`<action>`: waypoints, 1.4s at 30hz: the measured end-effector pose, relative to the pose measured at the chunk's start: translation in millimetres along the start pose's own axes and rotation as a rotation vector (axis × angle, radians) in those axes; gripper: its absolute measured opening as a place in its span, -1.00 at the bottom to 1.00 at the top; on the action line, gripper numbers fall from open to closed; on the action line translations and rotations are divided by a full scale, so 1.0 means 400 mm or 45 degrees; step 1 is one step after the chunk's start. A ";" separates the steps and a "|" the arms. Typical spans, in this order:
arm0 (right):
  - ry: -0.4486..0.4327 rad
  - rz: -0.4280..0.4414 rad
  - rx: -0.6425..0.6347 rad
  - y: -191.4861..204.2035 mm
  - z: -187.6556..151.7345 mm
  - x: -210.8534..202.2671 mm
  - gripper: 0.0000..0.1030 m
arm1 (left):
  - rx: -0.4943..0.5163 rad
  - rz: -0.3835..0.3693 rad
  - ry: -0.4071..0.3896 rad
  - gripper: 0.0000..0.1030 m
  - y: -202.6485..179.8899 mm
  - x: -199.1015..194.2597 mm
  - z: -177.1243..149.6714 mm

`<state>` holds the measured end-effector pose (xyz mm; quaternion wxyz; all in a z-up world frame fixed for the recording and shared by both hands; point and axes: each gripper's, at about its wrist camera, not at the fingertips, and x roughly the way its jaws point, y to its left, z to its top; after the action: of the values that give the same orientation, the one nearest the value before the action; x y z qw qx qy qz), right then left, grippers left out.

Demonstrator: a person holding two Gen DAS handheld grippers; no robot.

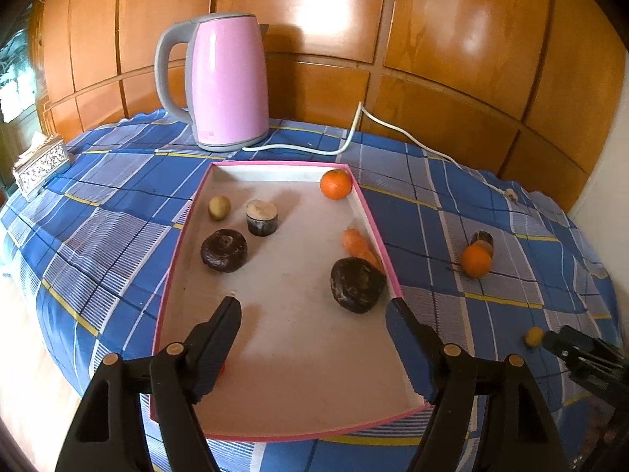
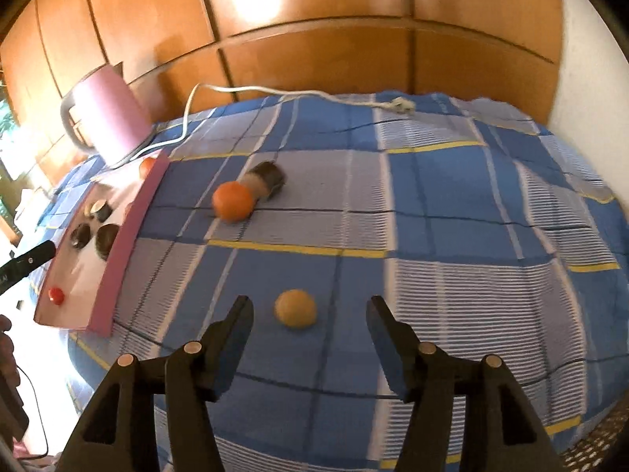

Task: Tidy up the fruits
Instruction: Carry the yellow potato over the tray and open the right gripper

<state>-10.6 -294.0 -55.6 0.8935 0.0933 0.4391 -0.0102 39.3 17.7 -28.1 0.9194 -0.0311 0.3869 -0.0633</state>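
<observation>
We note both tools spread, left tool [image 1: 314, 306] over smooth pink-rimmed tray [image 1: 377, 228]; right tool [image 2: 310, 306] flanking round yellow fruit [image 2: 295, 308], untouched.

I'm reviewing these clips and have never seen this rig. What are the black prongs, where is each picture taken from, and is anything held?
No robot: a person holds a two-finger gripper in each hand, each with a camera looking along its fingers. The left gripper hangs open over the pink-rimmed tray, which holds an orange, a carrot and some dark fruits. The right gripper is open over the checked cloth, a small yellow fruit lying loose between its fingers. Another orange sits outside the tray. A pink kettle stands behind. Nothing is held.
</observation>
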 end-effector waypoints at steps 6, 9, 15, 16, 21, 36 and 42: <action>0.055 -0.034 -0.050 0.052 0.005 0.053 0.17 | -0.013 -0.006 0.017 0.49 0.004 0.003 -0.004; 0.080 -0.060 -0.053 0.059 0.003 0.067 0.17 | -0.021 -0.005 0.016 0.51 0.008 0.004 -0.005; 0.121 -0.132 -0.080 0.051 -0.016 0.080 -0.50 | -0.026 -0.003 0.022 0.51 0.011 0.009 -0.005; 0.115 -0.133 -0.098 0.052 -0.018 0.077 -0.50 | -0.028 -0.002 0.023 0.51 0.012 0.010 -0.004; 0.086 -0.134 -0.168 0.080 -0.009 0.067 -0.51 | -0.041 0.019 0.007 0.51 0.024 0.003 0.004; 0.064 0.286 -0.361 0.291 0.033 0.023 -0.51 | -0.129 0.085 -0.017 0.63 0.093 -0.006 0.006; 0.085 0.396 -0.446 0.384 0.043 0.031 -0.51 | -0.159 0.101 -0.014 0.64 0.119 -0.005 0.001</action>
<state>25.7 -145.5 -31.1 0.8719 0.0037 0.4437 0.2072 42.5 65.3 -31.5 0.9196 -0.0732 0.3859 -0.0024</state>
